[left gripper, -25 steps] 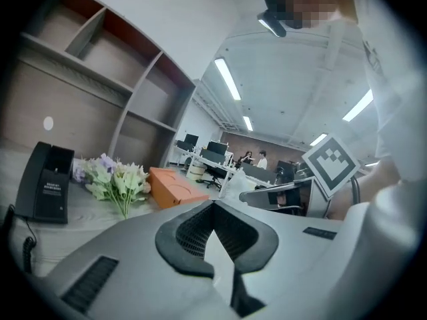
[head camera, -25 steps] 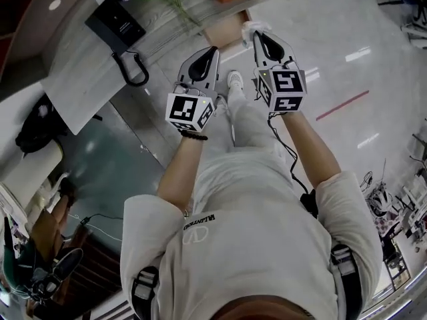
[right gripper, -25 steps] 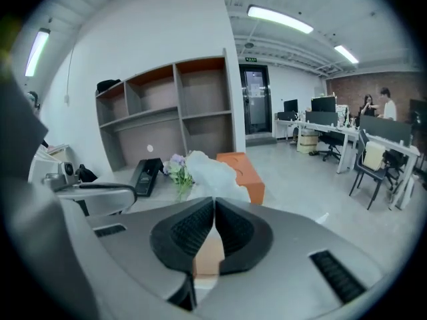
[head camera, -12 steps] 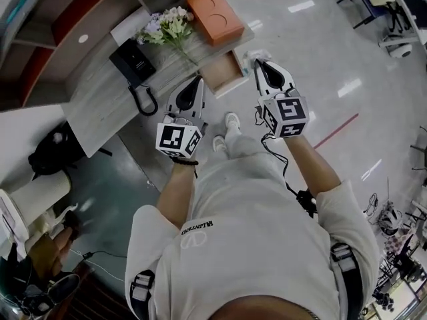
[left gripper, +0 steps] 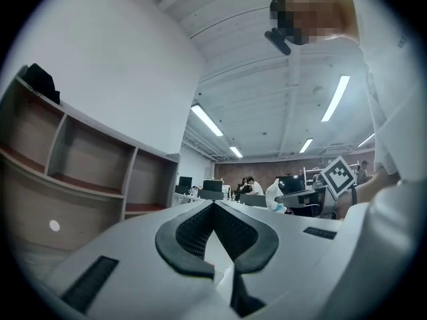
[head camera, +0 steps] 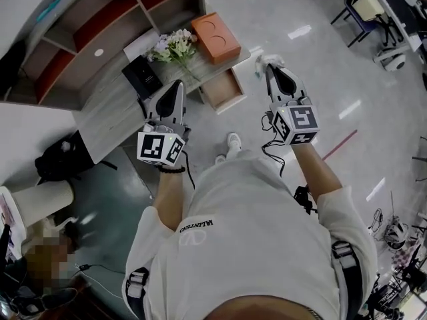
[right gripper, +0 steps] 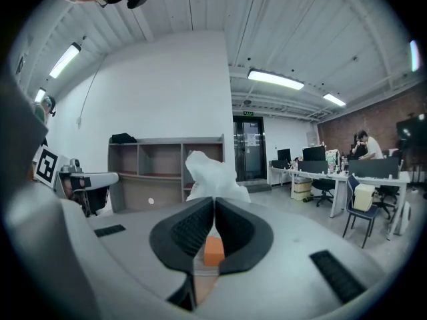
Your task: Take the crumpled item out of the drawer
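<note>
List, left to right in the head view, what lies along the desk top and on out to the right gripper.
black telephone → flowers → orange box → crumpled white item, pinched in the right gripper

Person seen from above, with hand-held rig. White short-sleeved T-shirt [head camera: 247, 245] with dark lettering [head camera: 197, 226] across the chest; light trousers [head camera: 233, 172]; white shoes [head camera: 233, 141]. Grey harness straps [head camera: 137, 284] with buckles cross both shoulders. A black beaded bracelet [head camera: 171, 170] circles the left wrist. The left gripper [head camera: 178, 85] and right gripper [head camera: 269, 67] each have a pale grey, tapering shell and black ribbed jaw pads. Each carries a marker cube [head camera: 161, 147] with black-and-white square codes. A thin black cable [head camera: 272, 151] runs from the right gripper to a small black unit [head camera: 305, 199] at the right sleeve.
</note>
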Demonstrator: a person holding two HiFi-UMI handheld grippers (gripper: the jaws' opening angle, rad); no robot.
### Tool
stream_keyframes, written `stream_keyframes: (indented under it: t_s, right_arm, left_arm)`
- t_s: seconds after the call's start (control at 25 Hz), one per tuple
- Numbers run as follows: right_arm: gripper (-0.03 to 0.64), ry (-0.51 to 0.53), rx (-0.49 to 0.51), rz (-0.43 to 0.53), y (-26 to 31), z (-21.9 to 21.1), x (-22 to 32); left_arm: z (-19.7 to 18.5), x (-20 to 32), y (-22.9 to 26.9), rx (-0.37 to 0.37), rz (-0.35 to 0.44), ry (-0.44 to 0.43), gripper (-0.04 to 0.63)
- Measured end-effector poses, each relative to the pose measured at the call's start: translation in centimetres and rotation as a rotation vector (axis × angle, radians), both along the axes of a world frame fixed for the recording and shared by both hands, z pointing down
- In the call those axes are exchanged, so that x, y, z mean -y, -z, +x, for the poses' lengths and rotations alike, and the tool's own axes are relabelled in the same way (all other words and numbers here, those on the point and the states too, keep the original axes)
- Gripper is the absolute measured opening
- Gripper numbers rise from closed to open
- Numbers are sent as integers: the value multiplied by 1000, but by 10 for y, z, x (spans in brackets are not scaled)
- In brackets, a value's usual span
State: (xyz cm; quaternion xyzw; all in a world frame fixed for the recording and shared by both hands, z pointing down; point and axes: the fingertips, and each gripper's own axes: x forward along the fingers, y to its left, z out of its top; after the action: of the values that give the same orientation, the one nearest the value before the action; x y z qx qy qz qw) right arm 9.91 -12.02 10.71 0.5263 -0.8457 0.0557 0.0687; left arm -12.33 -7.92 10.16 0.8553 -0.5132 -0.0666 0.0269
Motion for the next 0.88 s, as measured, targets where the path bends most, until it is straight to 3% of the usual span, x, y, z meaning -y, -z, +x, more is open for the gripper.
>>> stream_keyframes:
  t_s: [0.44,0.88]
  right_arm:
    - [8,-45,54,92,47,29,-28]
    - [6,-70,71,98,51,48,-43]
  left_arm:
    - [-11,-23,49,4,97,31,0]
    - [2,-35,56,19,112,19,0]
